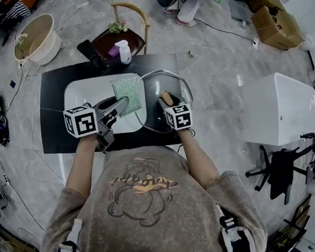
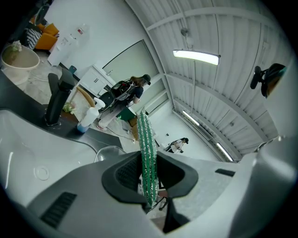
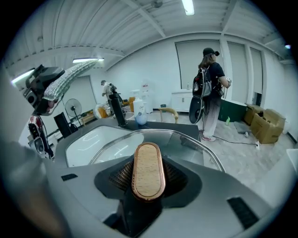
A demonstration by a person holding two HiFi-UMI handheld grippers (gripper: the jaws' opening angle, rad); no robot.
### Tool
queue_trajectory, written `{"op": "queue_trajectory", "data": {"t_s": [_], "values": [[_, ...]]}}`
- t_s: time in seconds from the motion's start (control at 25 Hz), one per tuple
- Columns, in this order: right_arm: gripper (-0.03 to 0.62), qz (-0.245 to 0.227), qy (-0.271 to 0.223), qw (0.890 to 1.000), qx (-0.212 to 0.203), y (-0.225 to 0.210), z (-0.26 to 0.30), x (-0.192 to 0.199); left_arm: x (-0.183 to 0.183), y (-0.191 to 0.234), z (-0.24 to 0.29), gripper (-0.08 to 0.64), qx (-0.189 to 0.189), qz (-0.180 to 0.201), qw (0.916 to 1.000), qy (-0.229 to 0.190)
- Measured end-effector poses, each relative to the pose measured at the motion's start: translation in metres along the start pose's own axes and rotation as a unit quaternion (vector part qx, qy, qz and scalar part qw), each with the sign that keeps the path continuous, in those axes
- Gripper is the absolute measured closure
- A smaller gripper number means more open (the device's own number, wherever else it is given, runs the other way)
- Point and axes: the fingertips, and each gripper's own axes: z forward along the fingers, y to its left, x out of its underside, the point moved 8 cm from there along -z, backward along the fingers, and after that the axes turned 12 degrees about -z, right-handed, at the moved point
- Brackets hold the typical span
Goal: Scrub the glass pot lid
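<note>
The glass pot lid (image 1: pixel 175 85), ringed with a metal rim, is tilted over the right end of the white sink (image 1: pixel 80 93). My right gripper (image 1: pixel 165 100) is shut on the lid's oval wooden handle (image 3: pixel 148 171), and the glass pane (image 3: pixel 188 142) stretches out beyond the jaws. A green scouring pad (image 1: pixel 126 92) hangs over the sink just left of the lid. My left gripper (image 1: pixel 119 106) is shut on the pad, which shows edge-on and upright (image 2: pixel 147 155) between its jaws. The pad and the lid's left rim look very close; I cannot tell whether they touch.
The sink sits in a black table (image 1: pixel 52 126). A black faucet (image 2: pixel 57 100) and a white soap bottle (image 1: pixel 123 51) stand at its back edge. Behind are a wooden chair (image 1: pixel 128 25) and a round basin (image 1: pixel 38 37); a white cabinet (image 1: pixel 280 107) stands right.
</note>
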Motion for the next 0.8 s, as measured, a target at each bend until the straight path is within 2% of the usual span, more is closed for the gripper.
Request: {"op": "queue_trajectory", "data": {"t_s": [0.4,0.8], "values": [[0.408,-0.037,0.036,0.999,0.007,0.008,0.012,0.006,-0.002,0.004,0.004,0.476,0.002,-0.006,1.0000,0.003],[0.407,-0.062,0.032,0.998,0.008,0.008,0.011,-0.001,0.000,0.004,0.019,0.476,0.006,-0.008,0.9998,0.014]]}}
